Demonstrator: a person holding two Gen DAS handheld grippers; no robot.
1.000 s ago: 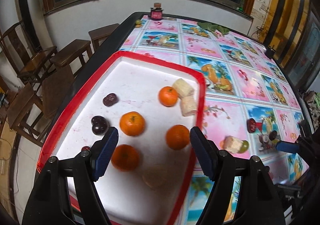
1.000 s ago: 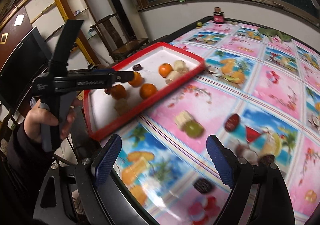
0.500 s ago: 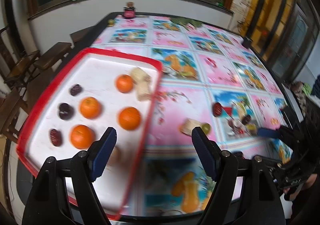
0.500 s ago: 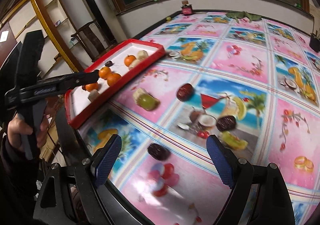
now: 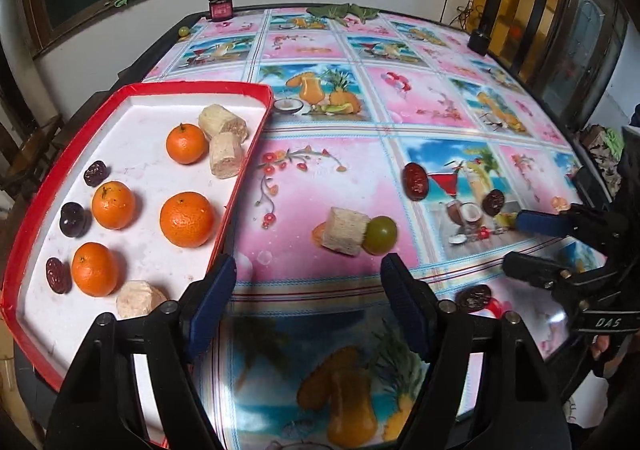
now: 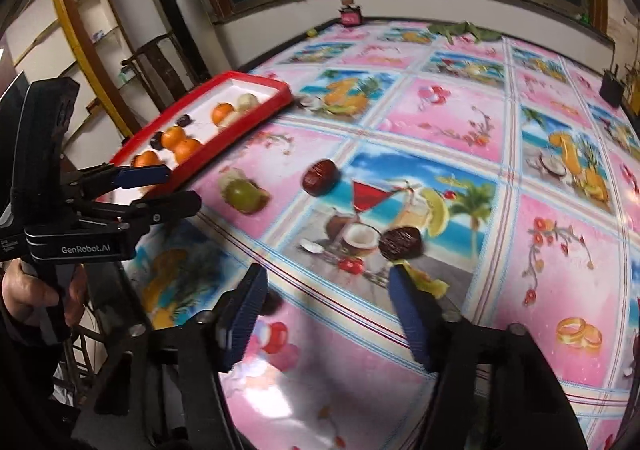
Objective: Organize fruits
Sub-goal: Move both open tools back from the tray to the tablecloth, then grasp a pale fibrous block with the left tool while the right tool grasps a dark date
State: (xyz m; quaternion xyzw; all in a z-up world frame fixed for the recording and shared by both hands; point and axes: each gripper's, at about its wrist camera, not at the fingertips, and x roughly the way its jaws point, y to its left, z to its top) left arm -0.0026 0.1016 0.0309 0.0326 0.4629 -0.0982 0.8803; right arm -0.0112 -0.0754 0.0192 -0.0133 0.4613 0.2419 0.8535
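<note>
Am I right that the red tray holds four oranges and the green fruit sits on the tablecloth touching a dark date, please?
Not quite. The red tray does hold four oranges, but the green fruit on the tablecloth touches a pale cut chunk, not a date. The nearest date lies apart from it, as the left wrist view shows.

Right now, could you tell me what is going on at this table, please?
A person holds a gripper in each hand and is sorting fruit into the red tray, which already has four oranges, dates and pale chunks in it. A pale chunk touching a green fruit and a few dates are loose on the tablecloth. The left gripper and right gripper are both empty, their jaws just closing partway, the right one near a dark date.
</note>
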